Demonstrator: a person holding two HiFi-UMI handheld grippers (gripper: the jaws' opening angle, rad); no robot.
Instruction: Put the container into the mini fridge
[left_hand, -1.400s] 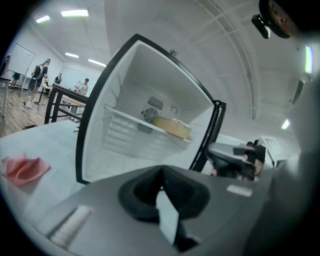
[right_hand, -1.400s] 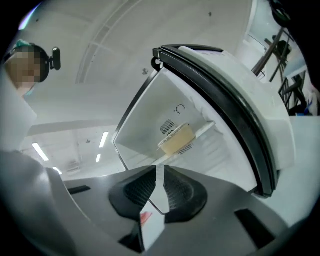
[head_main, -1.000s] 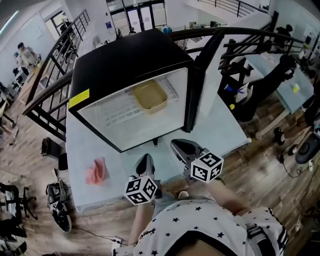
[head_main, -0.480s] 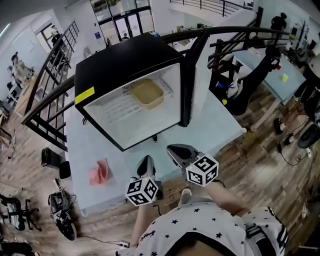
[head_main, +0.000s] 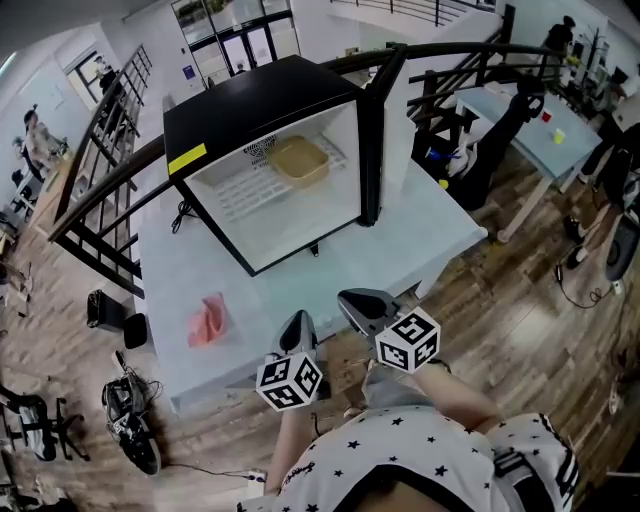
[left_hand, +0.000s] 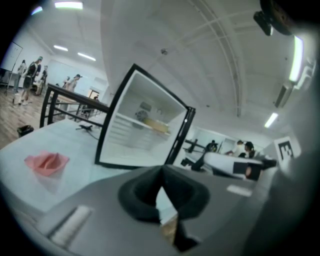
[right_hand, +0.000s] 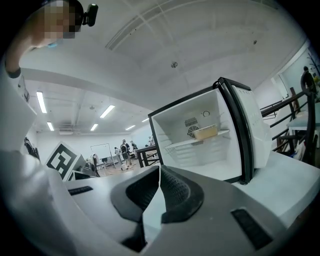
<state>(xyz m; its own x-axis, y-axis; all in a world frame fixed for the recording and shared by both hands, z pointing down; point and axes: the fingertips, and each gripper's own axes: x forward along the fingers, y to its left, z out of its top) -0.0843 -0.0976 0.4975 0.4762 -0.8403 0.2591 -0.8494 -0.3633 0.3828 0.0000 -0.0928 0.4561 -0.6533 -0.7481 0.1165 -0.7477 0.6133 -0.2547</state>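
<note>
At about nine o'clock from your left gripper (head_main: 296, 322), a crumpled pink cloth (head_main: 208, 320) lies on the pale table (head_main: 170, 270), well apart from everything else. It looks to play no part in this job.

Your left gripper hangs at the table's near edge, close to your body. Its jaws are together with nothing between them: the left gripper view shows the tips meeting, with only tabletop beyond.

At twelve o'clock from both grippers stands the black mini fridge (head_main: 262, 105), its mouth facing you. The tan container (head_main: 300, 160) rests on the wire shelf (head_main: 245, 198) inside, toward the back and nearer the hinge side, upright and clear of the walls. Since it sits there free of either gripper, the placing itself looks finished.

Just beside the left one, at its three o'clock, your right gripper (head_main: 358, 303) is likewise closed on nothing, its ribbed pads meeting at the tips. You hold both low and well short of the fridge, which I take to mean they are simply kept clear of the opening.

At one o'clock, the fridge door (head_main: 395, 130) stands swung wide open on the cabinet's right side. If closing it is wanted, your right gripper is the nearer one.
</note>
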